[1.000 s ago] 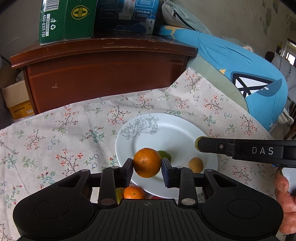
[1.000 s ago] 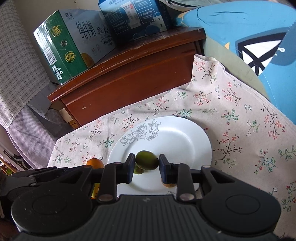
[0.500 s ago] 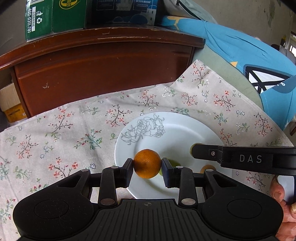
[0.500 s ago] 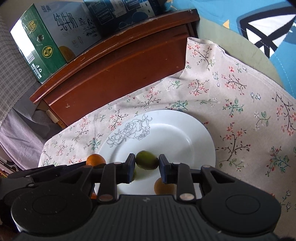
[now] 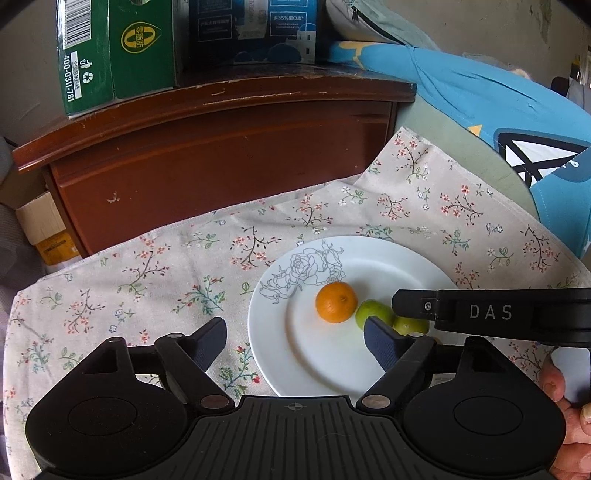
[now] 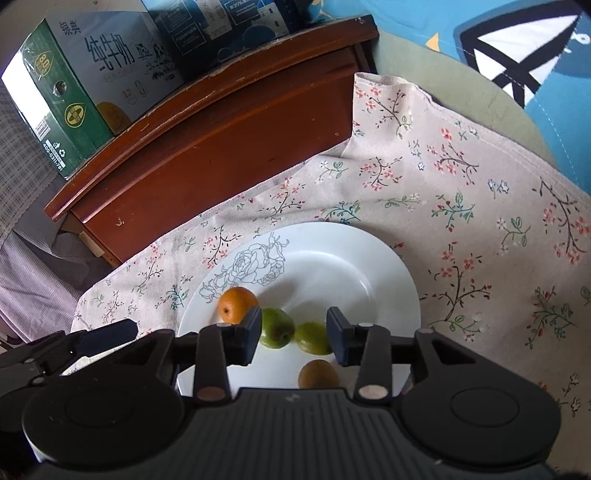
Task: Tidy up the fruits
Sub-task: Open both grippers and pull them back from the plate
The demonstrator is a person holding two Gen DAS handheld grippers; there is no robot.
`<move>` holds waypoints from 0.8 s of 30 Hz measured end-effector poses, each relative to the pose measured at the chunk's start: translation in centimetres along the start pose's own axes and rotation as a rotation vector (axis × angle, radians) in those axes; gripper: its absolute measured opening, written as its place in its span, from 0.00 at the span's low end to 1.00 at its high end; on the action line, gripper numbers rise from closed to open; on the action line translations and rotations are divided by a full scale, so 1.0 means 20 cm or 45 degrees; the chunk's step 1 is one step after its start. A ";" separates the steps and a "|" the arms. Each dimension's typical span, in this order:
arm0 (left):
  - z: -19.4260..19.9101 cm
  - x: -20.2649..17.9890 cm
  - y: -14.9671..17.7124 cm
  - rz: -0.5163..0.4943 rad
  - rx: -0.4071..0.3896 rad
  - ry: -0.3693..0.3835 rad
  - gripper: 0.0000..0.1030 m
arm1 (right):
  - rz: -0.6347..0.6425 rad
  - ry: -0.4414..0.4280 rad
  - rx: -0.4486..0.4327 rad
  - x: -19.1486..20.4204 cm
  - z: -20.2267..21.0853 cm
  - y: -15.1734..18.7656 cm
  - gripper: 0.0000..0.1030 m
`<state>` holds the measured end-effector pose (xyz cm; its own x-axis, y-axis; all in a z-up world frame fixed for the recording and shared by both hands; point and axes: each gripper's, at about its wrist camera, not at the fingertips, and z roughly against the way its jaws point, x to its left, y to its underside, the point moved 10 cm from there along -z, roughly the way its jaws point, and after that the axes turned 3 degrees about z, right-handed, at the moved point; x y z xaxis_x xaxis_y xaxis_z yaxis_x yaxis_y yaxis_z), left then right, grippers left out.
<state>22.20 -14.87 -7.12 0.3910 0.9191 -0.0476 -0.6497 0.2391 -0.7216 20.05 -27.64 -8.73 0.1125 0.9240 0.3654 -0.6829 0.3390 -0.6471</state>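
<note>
A white plate (image 5: 314, 369) (image 6: 332, 266) with a rose drawing lies on the floral cloth. On it rest an orange (image 5: 336, 302) (image 6: 236, 304), two green fruits (image 5: 373, 314) (image 6: 277, 326) side by side, and a small brown fruit (image 6: 317, 373). My left gripper (image 5: 295, 343) is opening wide just short of the orange, with nothing between its fingers. My right gripper (image 6: 295, 338) is opening too. The second green fruit (image 6: 314, 338) lies on the plate between its pads, which do not press it. The right gripper's finger (image 5: 480, 314) reaches in from the right in the left wrist view.
A dark wooden cabinet (image 5: 221, 147) stands behind the cloth, bearing a green carton (image 5: 110, 55) and a blue carton (image 5: 255, 26). A blue cushion (image 5: 498, 103) lies at the right. A person's hand (image 5: 565, 424) holds the right gripper. The floral cloth (image 5: 147, 277) spreads left of the plate.
The left jaws opened and let go of the orange, which now rests on the plate. The right jaws opened off the green fruit, now lying beside the other green one.
</note>
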 end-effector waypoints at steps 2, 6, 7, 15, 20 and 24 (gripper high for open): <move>0.01 0.00 0.00 -0.006 0.001 -0.010 0.82 | -0.001 0.001 -0.002 0.00 0.01 0.00 0.42; 0.01 0.00 0.02 -0.022 0.020 -0.040 0.82 | 0.005 0.008 -0.005 0.01 0.02 0.00 0.47; 0.02 0.01 0.03 -0.024 0.025 -0.046 0.82 | 0.006 0.006 -0.001 0.01 0.03 0.01 0.47; 0.06 0.04 0.06 -0.024 0.062 -0.088 0.85 | 0.046 0.006 0.013 0.06 0.06 0.03 0.52; 0.09 0.08 0.10 -0.019 0.099 -0.124 0.86 | 0.076 0.013 0.027 0.08 0.08 0.04 0.55; 0.13 0.10 0.12 -0.016 0.121 -0.149 0.86 | 0.092 0.015 0.030 0.10 0.11 0.05 0.55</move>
<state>19.86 -11.64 -7.17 0.3244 0.9448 0.0461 -0.7063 0.2744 -0.6525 18.01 -25.73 -7.25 0.0704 0.9481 0.3101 -0.7065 0.2668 -0.6555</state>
